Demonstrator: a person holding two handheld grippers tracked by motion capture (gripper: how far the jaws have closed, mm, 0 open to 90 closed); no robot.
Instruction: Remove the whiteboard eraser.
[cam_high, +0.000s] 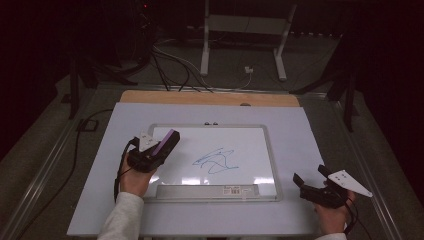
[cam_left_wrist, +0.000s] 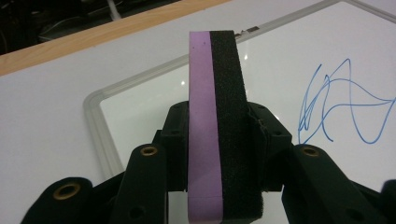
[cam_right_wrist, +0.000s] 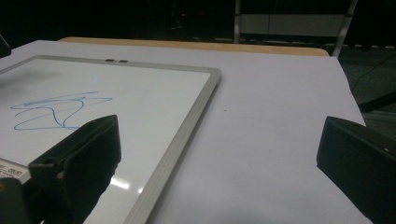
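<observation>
A whiteboard (cam_high: 260, 131) with a grey frame lies flat on the white table, with a blue scribble (cam_high: 216, 161) near its middle. My left gripper (cam_high: 167, 141) hovers over the board's left part, shut on a purple-and-black eraser (cam_left_wrist: 218, 126) held on edge between its jaws. The scribble (cam_left_wrist: 343, 105) lies to the eraser's right in the left gripper view. My right gripper (cam_high: 309, 181) rests low over the table just off the board's front right corner, jaws wide open and empty. The board's right frame edge (cam_right_wrist: 184, 135) and the scribble (cam_right_wrist: 58, 111) lie ahead of it.
A grey marker tray (cam_high: 207, 191) with a barcode label runs along the board's front edge. A wooden strip (cam_high: 210, 98) borders the table's far side. Beyond it on the dark floor are cables (cam_high: 172, 65) and a white stand (cam_high: 245, 30).
</observation>
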